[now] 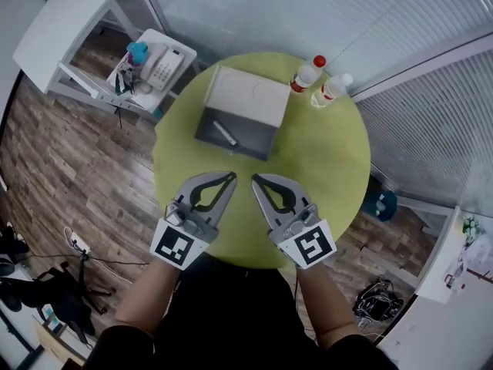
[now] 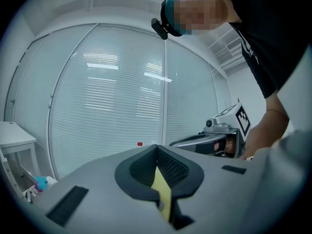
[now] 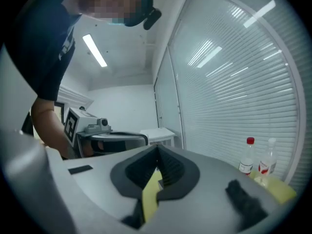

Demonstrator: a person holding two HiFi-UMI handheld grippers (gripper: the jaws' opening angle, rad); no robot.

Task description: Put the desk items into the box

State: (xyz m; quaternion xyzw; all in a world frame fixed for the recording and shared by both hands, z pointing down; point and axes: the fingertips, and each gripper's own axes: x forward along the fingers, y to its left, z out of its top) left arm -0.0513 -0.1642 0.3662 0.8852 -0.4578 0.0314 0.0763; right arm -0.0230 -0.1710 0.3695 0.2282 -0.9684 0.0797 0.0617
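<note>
Both closed, side by side: left gripper (image 1: pixel 229 176), right gripper (image 1: pixel 256 179).

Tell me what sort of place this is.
Probably an office or small meeting room: glass walls with slatted blinds, a desk phone on a white side table, and a round green table over wood-look flooring.
</note>
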